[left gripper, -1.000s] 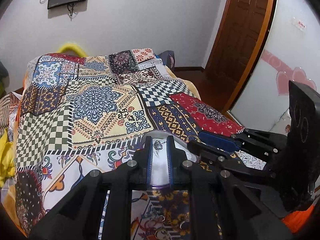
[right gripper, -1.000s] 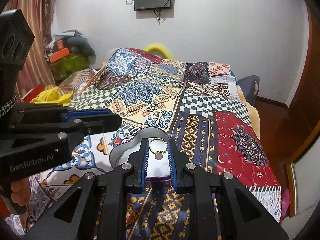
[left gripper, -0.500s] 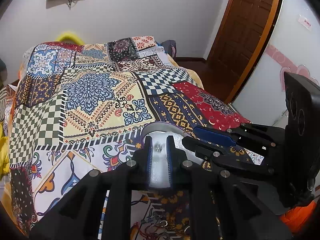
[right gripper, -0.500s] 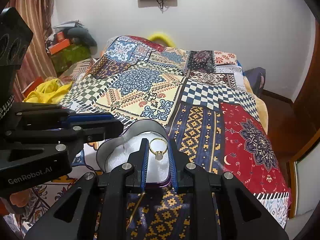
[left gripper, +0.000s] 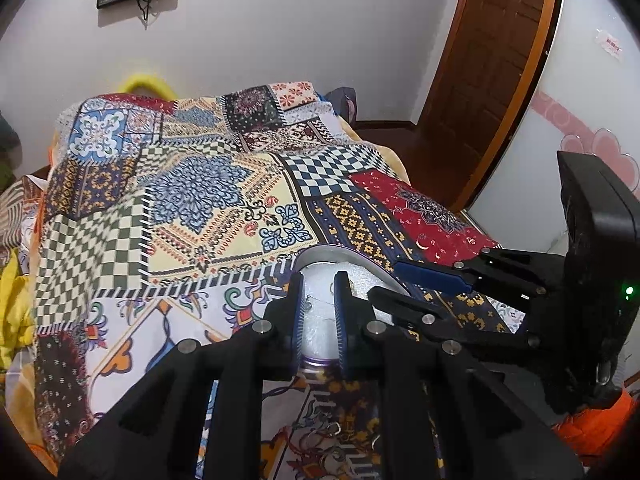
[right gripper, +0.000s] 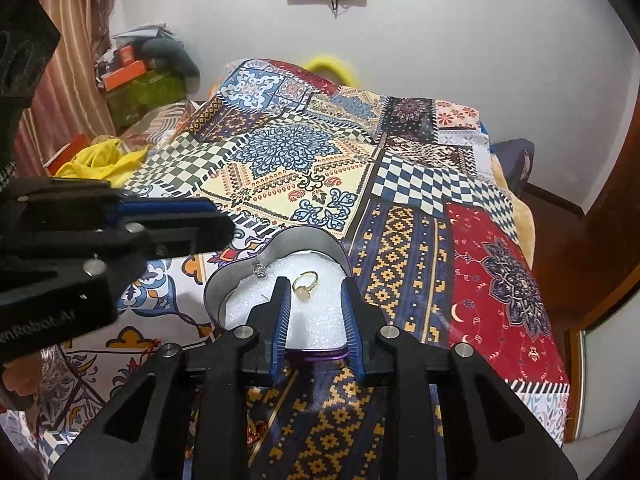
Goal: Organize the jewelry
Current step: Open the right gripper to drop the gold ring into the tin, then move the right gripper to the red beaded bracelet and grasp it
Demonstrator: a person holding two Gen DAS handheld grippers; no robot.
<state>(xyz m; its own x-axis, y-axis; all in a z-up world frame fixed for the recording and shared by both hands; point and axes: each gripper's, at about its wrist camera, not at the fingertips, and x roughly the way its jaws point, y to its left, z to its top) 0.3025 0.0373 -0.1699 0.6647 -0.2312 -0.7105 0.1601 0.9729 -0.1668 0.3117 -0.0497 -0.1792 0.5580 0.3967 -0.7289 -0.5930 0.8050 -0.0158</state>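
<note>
The right gripper (right gripper: 316, 300) has just been opening its fingers, and the gold ring (right gripper: 305, 283) lies loose between the tips, low in the middle of the frame, on white foam in the heart tin (right gripper: 316, 240). The left gripper (left gripper: 319, 304) has its fingers narrow over the same foam; a thin silver piece (right gripper: 260, 269) sits near them, but I cannot tell if it is held. The ring is tiny, light, hard and slippery. Pinch it across the band. The tin rests on the bed (right gripper: 400, 256).
</note>
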